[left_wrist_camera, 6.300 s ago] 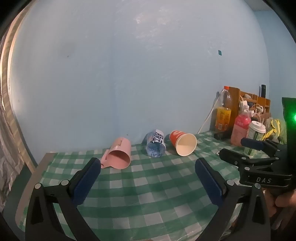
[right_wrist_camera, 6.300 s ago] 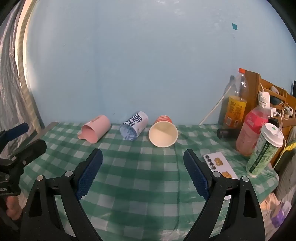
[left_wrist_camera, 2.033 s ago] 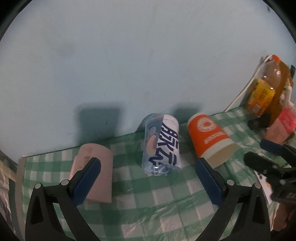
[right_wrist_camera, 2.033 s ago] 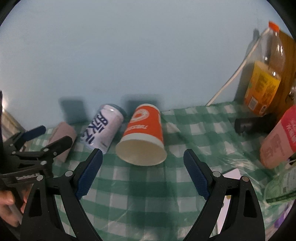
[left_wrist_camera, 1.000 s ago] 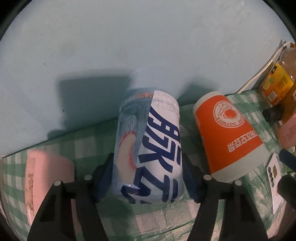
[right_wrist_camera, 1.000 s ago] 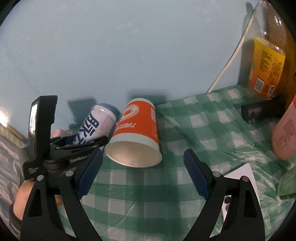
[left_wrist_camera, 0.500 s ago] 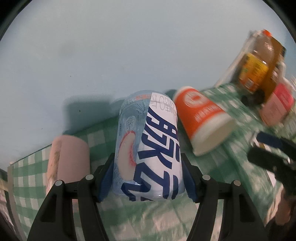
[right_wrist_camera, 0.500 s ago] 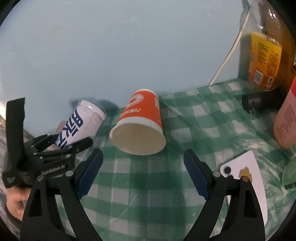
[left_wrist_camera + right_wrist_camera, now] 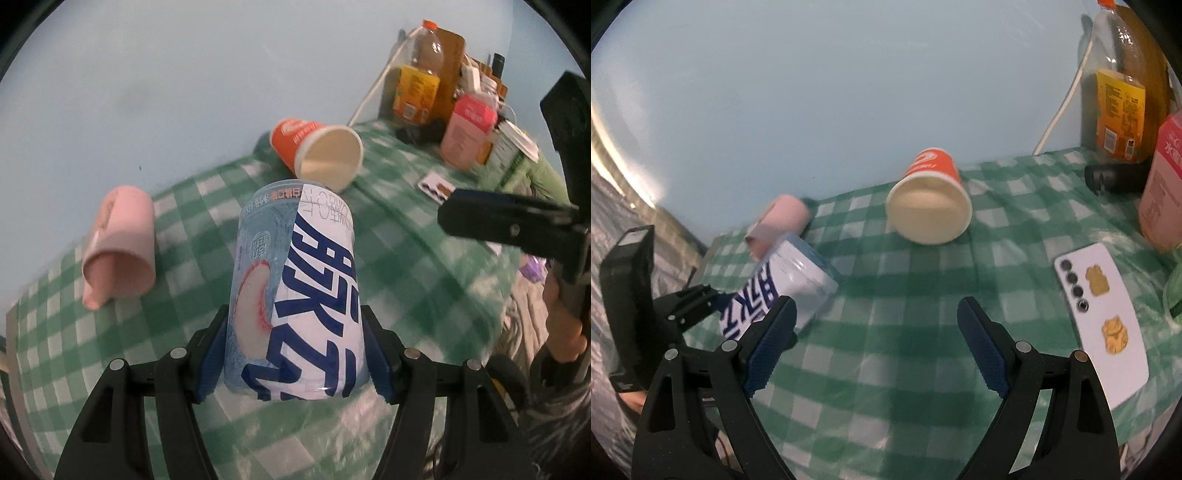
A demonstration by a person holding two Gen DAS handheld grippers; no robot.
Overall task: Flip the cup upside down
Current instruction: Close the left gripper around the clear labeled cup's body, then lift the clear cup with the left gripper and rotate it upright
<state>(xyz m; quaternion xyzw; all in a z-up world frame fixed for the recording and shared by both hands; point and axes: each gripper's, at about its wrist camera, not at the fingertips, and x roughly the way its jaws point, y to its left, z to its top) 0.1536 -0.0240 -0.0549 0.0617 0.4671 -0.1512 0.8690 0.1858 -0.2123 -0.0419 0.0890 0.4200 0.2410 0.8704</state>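
Green-and-white checked cloth (image 9: 923, 332) covers the table under both of my grippers, with a pale blue wall behind. Nearest to me, my left gripper (image 9: 295, 354) is clamped on the blue-and-white cup (image 9: 295, 295), blue pads pressed on either flank close to its open end, the closed base pointing away from me. From the right wrist view the cup (image 9: 783, 284) looks lifted off the cloth and tilted, though I cannot be sure its base is fully free. My right gripper (image 9: 875, 339) hangs with its fingers wide apart and nothing between them.

To do this step well, I judge I should roll my left wrist until the mouth faces straight down, keep the squeeze light so the thin wall does not buckle, and lower it onto a bare patch of cloth before letting go. Farther out lie the pink cup (image 9: 118, 243) and the orange paper cup (image 9: 317, 151), both on their sides; I should stay clear of them. A white phone (image 9: 1104, 314) lies to the right, and bottles (image 9: 421, 85) stand at the far corner.

Compared with a second ago, the cup was lying on the cloth between its neighbours with my pads just closing; now it is carried toward me, away from the wall.
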